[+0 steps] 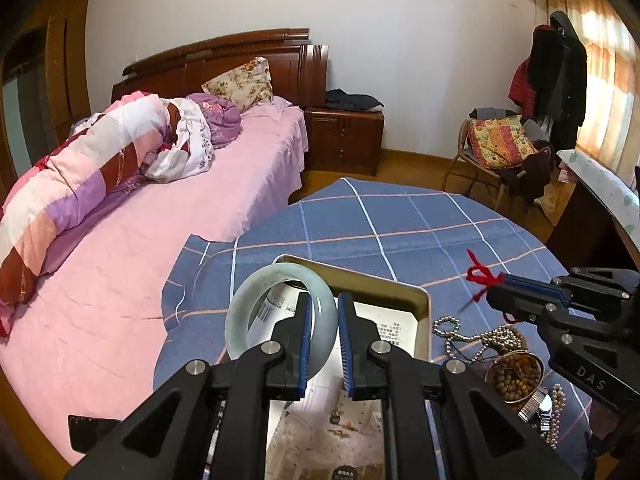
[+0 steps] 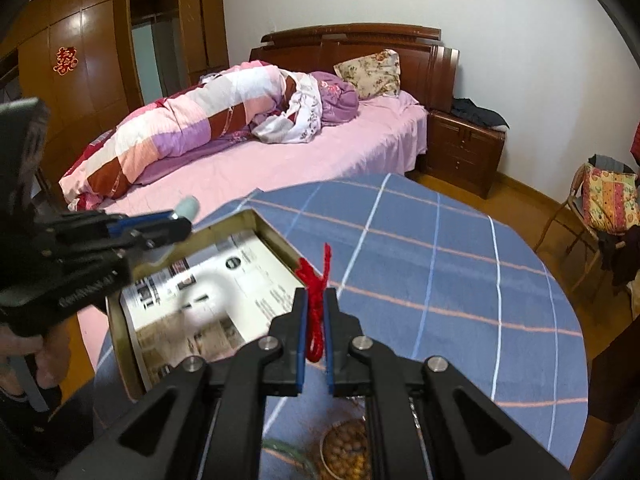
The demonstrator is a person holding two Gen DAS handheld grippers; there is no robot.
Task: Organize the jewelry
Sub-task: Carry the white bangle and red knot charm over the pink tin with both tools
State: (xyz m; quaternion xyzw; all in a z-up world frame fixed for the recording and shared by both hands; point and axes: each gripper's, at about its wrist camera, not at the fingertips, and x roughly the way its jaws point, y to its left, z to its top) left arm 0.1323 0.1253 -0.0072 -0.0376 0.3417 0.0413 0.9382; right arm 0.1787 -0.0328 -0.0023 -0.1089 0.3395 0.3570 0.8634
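My left gripper [image 1: 324, 300] is shut on a pale green jade bangle [image 1: 256, 292] and holds it above a gold tin box [image 1: 424, 320] lined with newspaper. In the right wrist view the bangle's edge [image 2: 188, 206] shows past the left gripper [image 2: 176, 222], over the box [image 2: 120, 320]. My right gripper [image 2: 315, 296] is shut on a red string cord [image 2: 316, 280], held above the blue checked tablecloth [image 2: 440, 260] just right of the box. It also shows in the left wrist view [image 1: 494, 290] with the red cord [image 1: 480, 276].
A silver bead chain [image 1: 472, 332], a coil of brown wooden beads [image 1: 514, 376] and a metal watch [image 1: 538, 406] lie on the cloth right of the box. The wooden beads [image 2: 344, 452] sit under my right gripper. A pink bed [image 1: 140, 240] lies to the left.
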